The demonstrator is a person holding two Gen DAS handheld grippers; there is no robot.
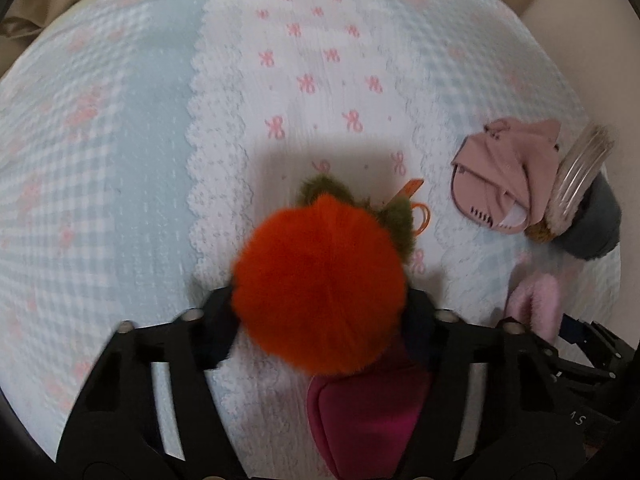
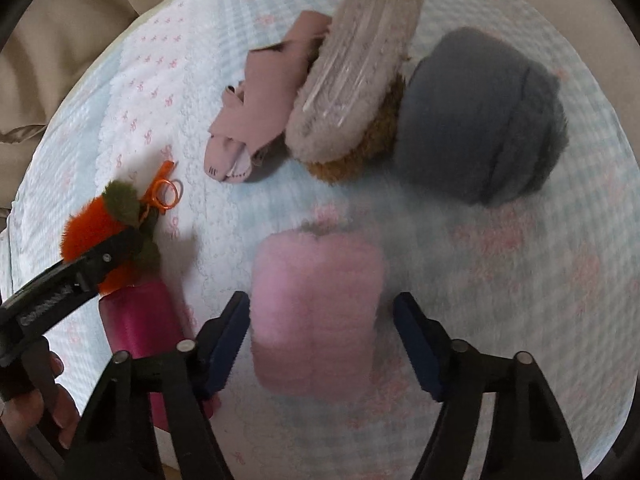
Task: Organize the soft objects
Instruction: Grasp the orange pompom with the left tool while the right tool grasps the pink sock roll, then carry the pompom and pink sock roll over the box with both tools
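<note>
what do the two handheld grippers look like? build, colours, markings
Both are black plastic with slotted linkage arms and silver pivot pins. The right gripper has dark blue ridged fingers. The left gripper carries faint pale lettering on its body, unreadable. No cables or sleeves show.

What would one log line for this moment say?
left fingers: flanking orange pompom, grip unclear | right fingers: open around pink fluffy roll | surface: patterned cloth

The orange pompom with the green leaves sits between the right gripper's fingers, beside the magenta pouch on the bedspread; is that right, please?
Not quite: the left wrist view shows the orange pompom between the left gripper fingers. The right gripper straddles the pink fluffy roll. It does lie beside the magenta pouch on the bedspread.
</note>
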